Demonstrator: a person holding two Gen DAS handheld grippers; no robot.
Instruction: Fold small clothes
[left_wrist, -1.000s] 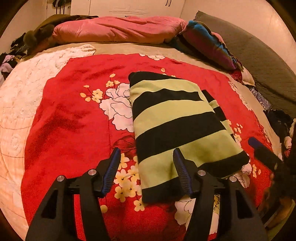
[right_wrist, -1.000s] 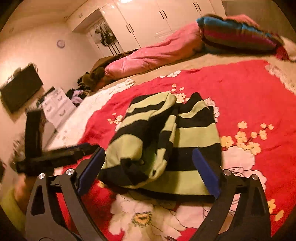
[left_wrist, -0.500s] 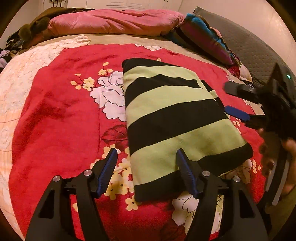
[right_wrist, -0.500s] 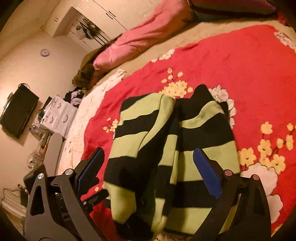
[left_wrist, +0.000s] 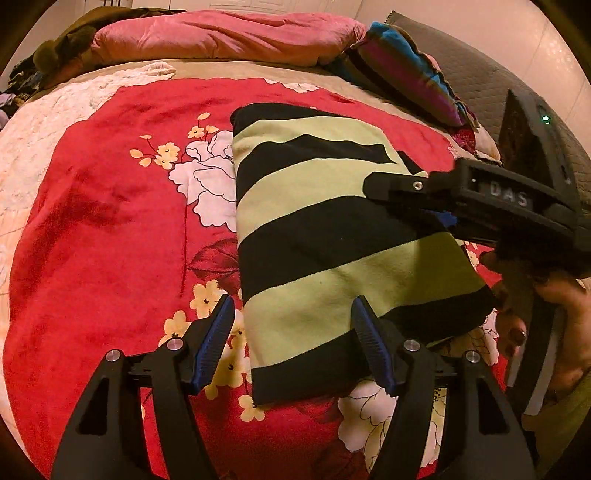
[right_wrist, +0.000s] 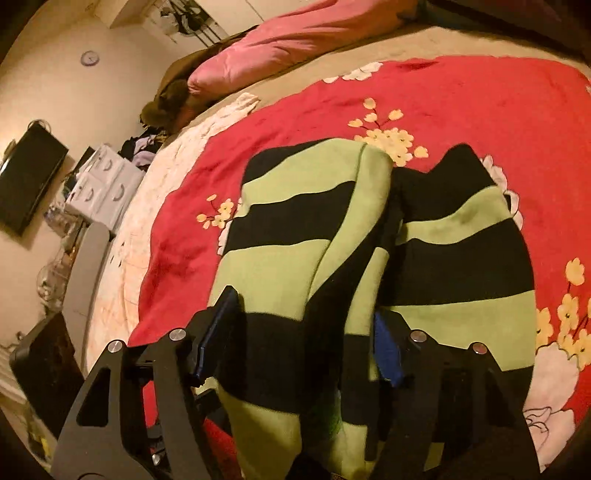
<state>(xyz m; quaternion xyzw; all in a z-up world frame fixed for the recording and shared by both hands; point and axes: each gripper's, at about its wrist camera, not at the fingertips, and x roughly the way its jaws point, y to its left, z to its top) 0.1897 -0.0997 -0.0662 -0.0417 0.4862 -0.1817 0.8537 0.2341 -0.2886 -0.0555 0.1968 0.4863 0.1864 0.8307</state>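
The striped garment (left_wrist: 332, 236) lies folded on the red floral blanket (left_wrist: 110, 221). The right hand-held gripper (right_wrist: 299, 332) has moved in, its jaws just closing onto a raised fold. The left hand-held gripper (left_wrist: 291, 332) stays apart, straddling the garment's near corner.

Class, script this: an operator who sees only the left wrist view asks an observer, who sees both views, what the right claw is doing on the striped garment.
Operator: I only see the right claw side-on, over the striped garment. Is anything between its fingers?
Observer: Yes. Its jaws have just been closing, and a raised fold of the garment fills the gap and touches both pads.
Operator: Is the garment one flat layer there?
Observer: No. In the right wrist view, a folded-over layer lies towards the picture's left. A dark crease runs beside it, with a lower layer beyond.
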